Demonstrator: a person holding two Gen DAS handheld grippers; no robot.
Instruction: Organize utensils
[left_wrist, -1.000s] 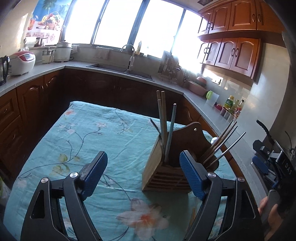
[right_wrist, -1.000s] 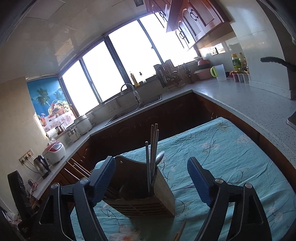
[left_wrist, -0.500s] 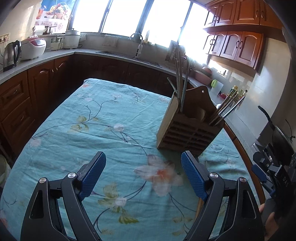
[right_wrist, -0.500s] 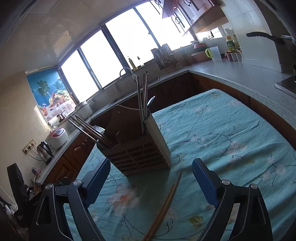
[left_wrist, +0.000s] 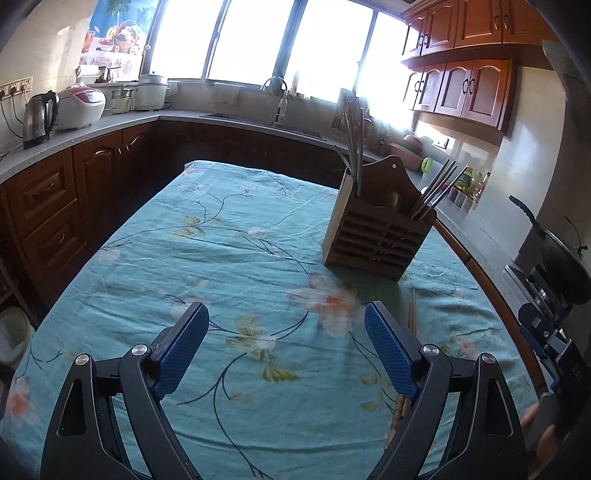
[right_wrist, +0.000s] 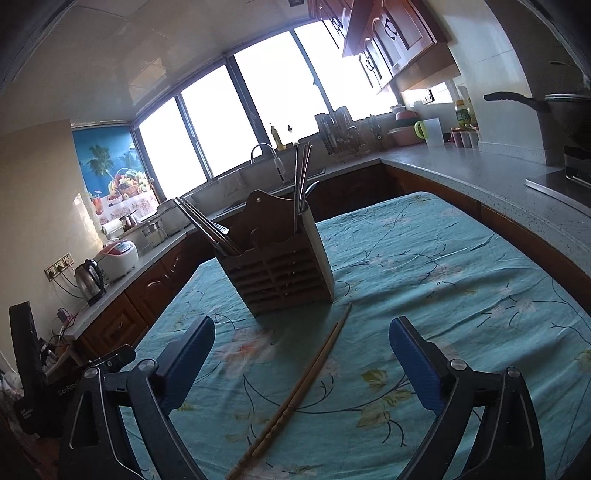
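A wooden utensil holder (left_wrist: 376, 240) (right_wrist: 280, 273) stands upright on the teal flowered tablecloth (left_wrist: 184, 258). Metal chopsticks (left_wrist: 354, 147) (right_wrist: 301, 177) stick out of one end compartment, and more utensils (left_wrist: 436, 192) (right_wrist: 203, 225) lean out of the other. A pair of wooden chopsticks (right_wrist: 306, 376) (left_wrist: 410, 314) lies flat on the cloth in front of the holder. My left gripper (left_wrist: 286, 314) hovers over bare cloth, jaws opening, nothing between them. My right gripper (right_wrist: 301, 332) is above the wooden chopsticks, jaws opening, pads touching nothing.
Dark wood cabinets and a grey counter (right_wrist: 480, 173) wrap around the table. A kettle (left_wrist: 38, 118) and rice cooker (left_wrist: 79, 107) sit on the left, a sink tap (left_wrist: 279, 96) at the back, and a black pan (left_wrist: 554, 251) on the right.
Both grippers have drawn back from the holder and dropped lower, so it now stands farther off. The wooden chopsticks on the cloth have come into view. The right jaws have spread wider.
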